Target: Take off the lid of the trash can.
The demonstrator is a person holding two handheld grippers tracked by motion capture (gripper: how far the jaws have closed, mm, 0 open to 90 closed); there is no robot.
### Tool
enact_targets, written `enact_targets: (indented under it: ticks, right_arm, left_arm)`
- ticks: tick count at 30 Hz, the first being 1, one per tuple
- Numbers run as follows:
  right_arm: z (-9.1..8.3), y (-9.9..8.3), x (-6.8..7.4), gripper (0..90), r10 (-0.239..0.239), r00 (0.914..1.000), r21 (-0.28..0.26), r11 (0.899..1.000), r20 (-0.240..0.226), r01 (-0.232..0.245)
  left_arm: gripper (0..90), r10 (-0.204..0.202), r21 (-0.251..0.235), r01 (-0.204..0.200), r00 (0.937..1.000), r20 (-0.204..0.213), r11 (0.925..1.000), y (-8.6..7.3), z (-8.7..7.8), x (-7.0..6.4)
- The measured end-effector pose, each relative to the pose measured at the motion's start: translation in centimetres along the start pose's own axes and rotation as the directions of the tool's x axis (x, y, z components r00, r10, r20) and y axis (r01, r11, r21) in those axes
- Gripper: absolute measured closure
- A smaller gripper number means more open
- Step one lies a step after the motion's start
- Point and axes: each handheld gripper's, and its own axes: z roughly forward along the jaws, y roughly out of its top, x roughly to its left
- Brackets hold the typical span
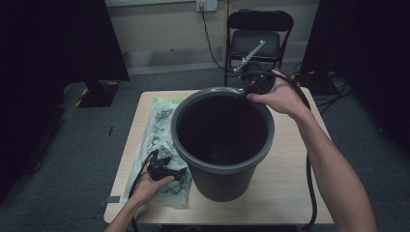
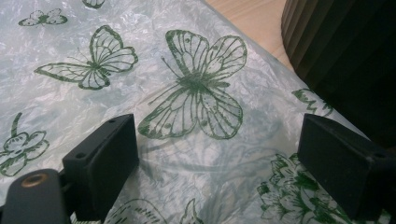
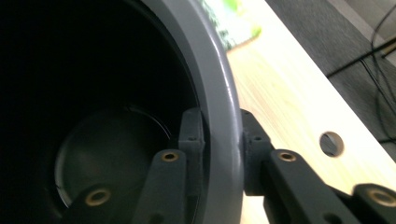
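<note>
A tall dark grey bin [image 1: 222, 140] stands upright in the middle of the wooden table [image 1: 290, 183]. My right gripper [image 1: 249, 92] is shut on its far rim [image 3: 222, 93], one jaw inside and one outside. A folded plastic bag printed with green butterflies [image 1: 162, 125] lies flat to the left of the bin. My left gripper [image 1: 169, 174] hovers low over the bag's near end [image 2: 196, 102], open with nothing between its jaws, close to the ribbed wall of the bin [image 2: 327, 42].
A black folding chair [image 1: 258, 38] stands behind the table. Cables [image 1: 329, 87] lie on the grey floor at the right. A round hole [image 3: 331, 143] shows in the tabletop beside the bin. Bare wood lies to the right of the bin.
</note>
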Motion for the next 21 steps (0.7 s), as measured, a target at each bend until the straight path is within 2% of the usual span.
enact_targets:
  ticks: [2,5,7,9,12,15,18,20,21]
  right_arm:
    - [-0.7,-0.1,-0.2,78.4,0.016,0.9999,-0.048,0.999,-0.005,-0.016]
    - [-1.4,-0.2,-0.3,78.9,0.029,0.9995,-0.081,0.996,-0.011,-0.03]
    - [-1.5,-0.3,-0.4,79.4,0.064,0.9968,-0.102,0.992,-0.048,-0.069]
    - [-1.7,-0.6,-0.8,79.8,0.106,0.9892,-0.144,0.982,-0.101,-0.12]
    - [-2.0,-1.0,-1.2,80.1,0.125,0.9825,-0.179,0.973,-0.138,-0.149]
    - [-2.5,-1.2,-1.6,80.4,0.145,0.97,-0.205,0.961,-0.195,-0.185]
    - [-2.8,-1.2,-1.8,80.6,0.168,0.9603,-0.221,0.951,-0.223,-0.217]
    - [-2.9,-1.2,-1.8,80.7,0.185,0.9504,-0.222,0.945,-0.25,-0.242]
    - [-3.0,-1.2,-1.9,80.6,0.191,0.9488,-0.22,0.943,-0.252,-0.248]
  left_arm:
    - [11.5,0.001,0.0,-0.001,1.0,0.0,1.0,0.0,0.0,0.0]
    - [11.5,0.0,-0.002,0.0,1.0,0.002,1.0,0.0,0.0,0.0]
    - [11.5,-0.003,-0.001,0.003,1.0,0.002,1.0,0.0,0.0,0.0]
    - [11.5,0.0,-0.001,0.0,1.0,-0.001,1.0,0.0,0.0,0.0]
    - [11.5,0.001,-0.001,-0.001,1.0,0.0,1.0,0.0,0.0,0.0]
    - [11.5,0.001,-0.001,-0.001,1.0,0.0,1.0,0.0,0.0,0.0]
    - [11.5,0.001,-0.001,-0.001,1.0,0.001,1.0,0.0,0.0,0.0]
    - [11.5,0.001,-0.001,-0.001,1.0,0.001,1.0,0.0,0.0,0.0]
    - [11.5,0.001,-0.001,-0.001,1.0,0.001,1.0,0.0,0.0,0.0]
